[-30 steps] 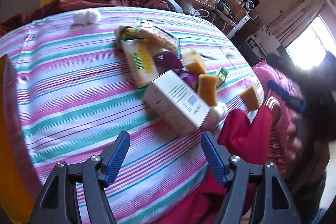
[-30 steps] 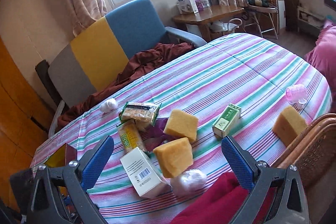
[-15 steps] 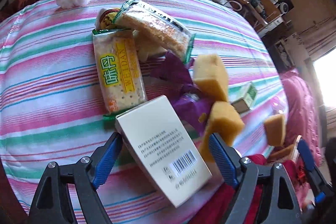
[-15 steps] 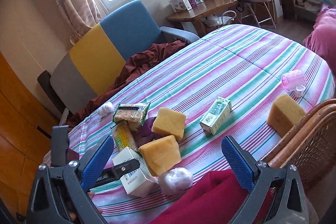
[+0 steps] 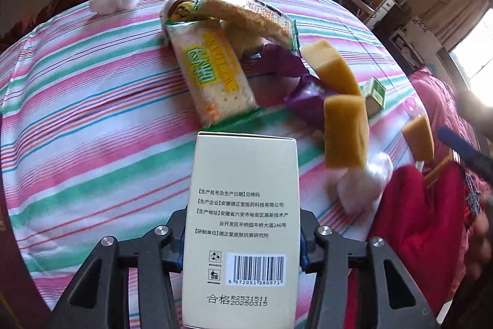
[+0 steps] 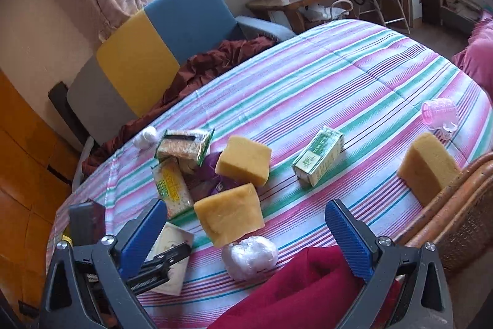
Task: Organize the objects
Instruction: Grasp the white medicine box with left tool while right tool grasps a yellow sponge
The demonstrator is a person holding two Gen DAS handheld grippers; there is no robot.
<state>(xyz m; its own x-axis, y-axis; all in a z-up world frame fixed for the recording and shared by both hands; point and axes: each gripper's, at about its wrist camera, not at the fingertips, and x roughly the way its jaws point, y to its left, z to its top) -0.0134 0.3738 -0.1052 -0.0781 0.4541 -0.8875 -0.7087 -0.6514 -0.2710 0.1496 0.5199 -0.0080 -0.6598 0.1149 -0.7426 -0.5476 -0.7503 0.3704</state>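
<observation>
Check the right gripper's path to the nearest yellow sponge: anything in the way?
Nothing visible blocks it. The right gripper is open, and the nearest yellow sponge lies just ahead between its fingers' line on the striped tablecloth. A plastic-wrapped white ball sits close below the sponge and could get nudged.

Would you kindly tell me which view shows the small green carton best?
The right wrist view: the small green carton lies whole and unobstructed on the striped cloth. In the left wrist view it is small and partly hidden behind a sponge.
</observation>
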